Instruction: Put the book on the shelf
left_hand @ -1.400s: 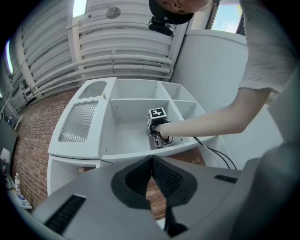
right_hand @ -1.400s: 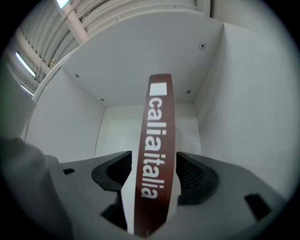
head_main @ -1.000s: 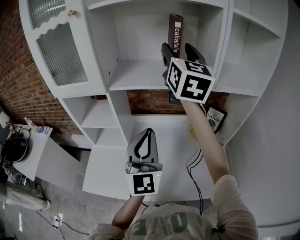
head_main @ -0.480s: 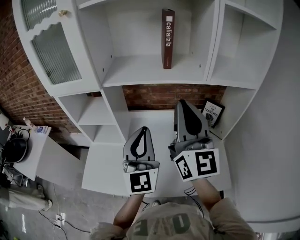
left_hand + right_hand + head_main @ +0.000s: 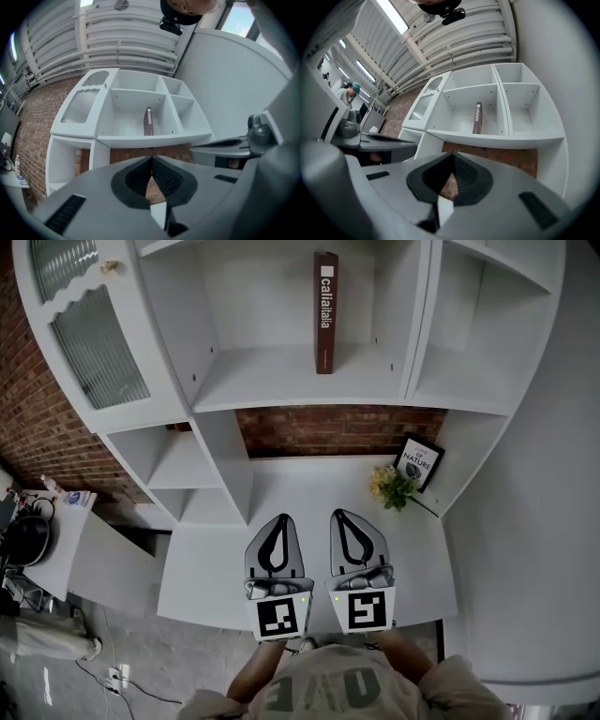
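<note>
A dark red book (image 5: 324, 312) stands upright on the middle shelf of the white shelf unit (image 5: 291, 385), its spine facing out; it also shows as the book (image 5: 148, 122) and the book (image 5: 477, 118) in the gripper views. My left gripper (image 5: 277, 520) and right gripper (image 5: 345, 516) hang side by side low over the white desk (image 5: 291, 493), far below the book. Both are shut, tips touching, with nothing between the jaws.
A small framed picture (image 5: 417, 461) and a bunch of yellow flowers (image 5: 391, 487) sit at the desk's right back corner. A glass-fronted cabinet door (image 5: 89, 329) is at the left of the unit. Brick wall shows behind the open desk bay.
My right gripper has left the book on the shelf, come down to the desk beside the left gripper, and shut. The left gripper has barely moved.
</note>
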Motion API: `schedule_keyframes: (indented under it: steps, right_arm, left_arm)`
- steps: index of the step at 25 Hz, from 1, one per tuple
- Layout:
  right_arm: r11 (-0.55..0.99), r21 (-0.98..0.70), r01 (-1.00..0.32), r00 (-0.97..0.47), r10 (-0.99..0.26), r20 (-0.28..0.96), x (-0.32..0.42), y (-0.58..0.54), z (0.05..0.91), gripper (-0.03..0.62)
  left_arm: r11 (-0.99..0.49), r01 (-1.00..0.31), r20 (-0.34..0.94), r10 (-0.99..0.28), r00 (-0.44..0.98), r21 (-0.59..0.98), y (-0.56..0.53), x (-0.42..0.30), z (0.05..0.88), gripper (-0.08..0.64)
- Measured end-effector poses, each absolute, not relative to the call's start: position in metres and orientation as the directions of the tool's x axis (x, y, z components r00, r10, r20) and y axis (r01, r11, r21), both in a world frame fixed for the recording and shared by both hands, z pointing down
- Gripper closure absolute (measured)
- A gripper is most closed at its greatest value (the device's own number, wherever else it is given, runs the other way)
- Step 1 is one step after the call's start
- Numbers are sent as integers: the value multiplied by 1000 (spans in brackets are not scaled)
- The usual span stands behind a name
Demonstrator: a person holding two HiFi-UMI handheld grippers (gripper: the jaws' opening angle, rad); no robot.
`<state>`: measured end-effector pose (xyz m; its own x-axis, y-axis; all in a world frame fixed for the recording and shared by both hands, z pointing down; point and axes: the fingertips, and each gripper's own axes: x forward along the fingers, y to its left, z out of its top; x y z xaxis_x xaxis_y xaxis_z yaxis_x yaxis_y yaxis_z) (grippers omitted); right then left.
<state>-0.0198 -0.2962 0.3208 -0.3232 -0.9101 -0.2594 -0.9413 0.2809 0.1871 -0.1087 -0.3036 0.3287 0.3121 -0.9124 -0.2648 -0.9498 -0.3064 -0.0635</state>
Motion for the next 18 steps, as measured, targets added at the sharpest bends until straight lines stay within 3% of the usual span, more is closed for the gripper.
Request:
schedule_keyframes:
  steps: [9,18]
  right_arm:
    - [312,117,-943,-328,-933,-149,-4,-308,342,578]
    - [232,240,-943,-284,-935,-212,2,-300,322,578]
  left_arm:
    - [-311,-949,-266,-911,315,-59,-300,-102,330,546]
    - [-313,-948,-274,-909,315,-55,-295,-99,326,546]
